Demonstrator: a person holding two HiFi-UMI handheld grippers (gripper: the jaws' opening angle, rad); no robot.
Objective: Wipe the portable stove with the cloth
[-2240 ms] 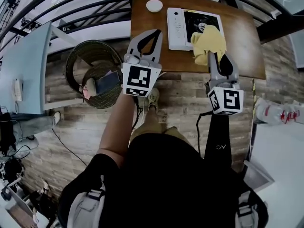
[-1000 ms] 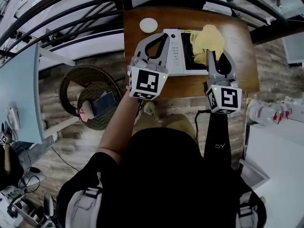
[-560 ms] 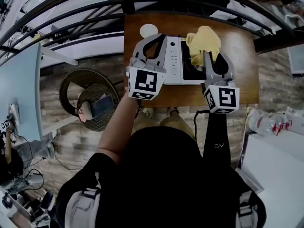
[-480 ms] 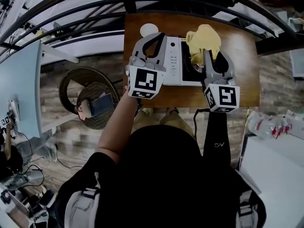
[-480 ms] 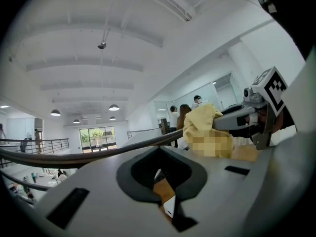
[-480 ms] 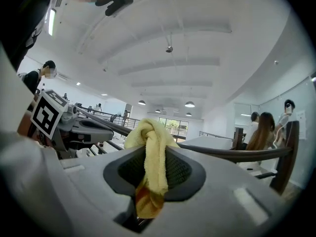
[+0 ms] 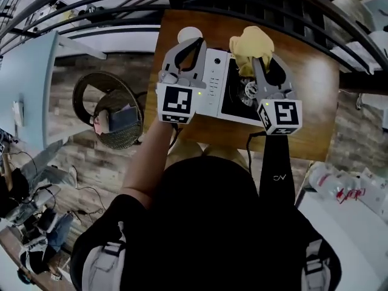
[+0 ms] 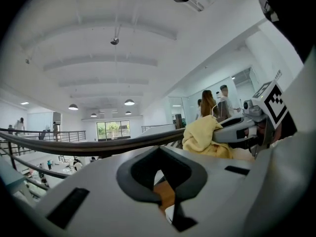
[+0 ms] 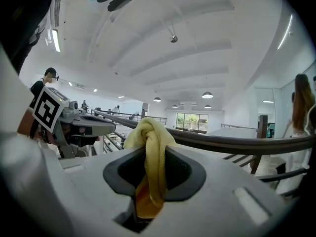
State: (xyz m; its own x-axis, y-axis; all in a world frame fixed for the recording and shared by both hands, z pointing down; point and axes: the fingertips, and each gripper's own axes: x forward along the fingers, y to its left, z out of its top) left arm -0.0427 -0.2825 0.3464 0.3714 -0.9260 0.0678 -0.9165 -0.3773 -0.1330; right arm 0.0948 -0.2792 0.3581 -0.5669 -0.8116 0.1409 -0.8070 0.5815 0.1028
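The white portable stove with a black cooktop lies on the wooden table. Over its far right part hangs the bunched yellow cloth, with my right gripper shut on it. In the right gripper view the cloth fills the gap between the jaws and bulges out above them. My left gripper is shut on nothing and hovers over the stove's left control strip. The left gripper view shows its jaws closed, and the cloth off to the right.
A small white round disc lies at the table's far left corner. Dark railings run just beyond the table's far edge. A wicker basket with items in it stands on the plank floor to the left.
The table and stove have drawn closer under both grippers. The right gripper has carried the cloth from the stove's near right edge to its far part. The left gripper now hangs over the control strip.
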